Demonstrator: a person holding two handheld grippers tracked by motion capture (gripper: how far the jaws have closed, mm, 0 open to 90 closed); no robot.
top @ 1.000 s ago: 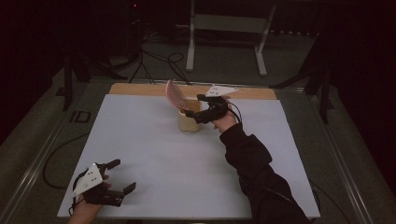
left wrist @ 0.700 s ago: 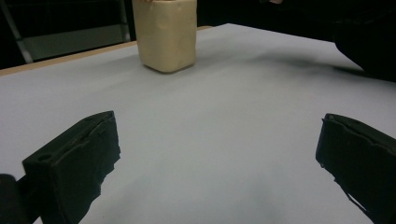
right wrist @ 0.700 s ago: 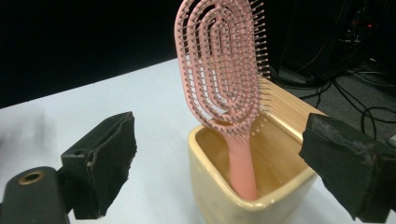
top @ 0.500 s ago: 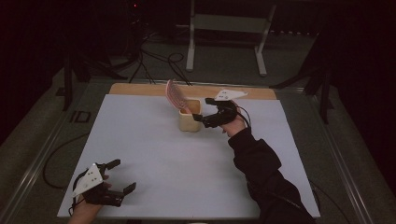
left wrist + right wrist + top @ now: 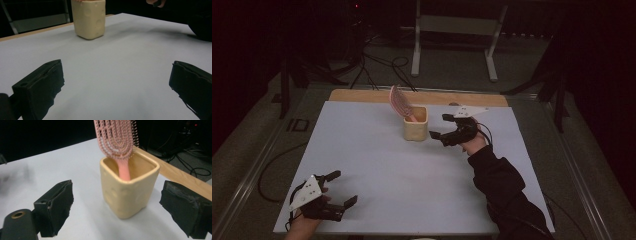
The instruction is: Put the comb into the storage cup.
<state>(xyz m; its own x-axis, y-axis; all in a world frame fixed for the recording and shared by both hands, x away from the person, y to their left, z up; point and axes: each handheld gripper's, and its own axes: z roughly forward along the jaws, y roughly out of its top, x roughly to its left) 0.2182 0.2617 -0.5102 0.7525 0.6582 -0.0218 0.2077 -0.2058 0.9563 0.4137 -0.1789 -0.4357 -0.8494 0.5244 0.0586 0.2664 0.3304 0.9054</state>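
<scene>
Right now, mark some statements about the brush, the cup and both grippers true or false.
1. The pink hairbrush stands handle-down in the cream cup. True.
2. The right gripper is shut on the cup. False: its fingers are spread wide, with the cup between them and clear of both.
3. The left gripper is open, near the front edge of the white table. True.
4. The cup lies on its side. False: it stands upright.
5. The left gripper holds the brush. False: it holds nothing and is far from the cup.
</scene>
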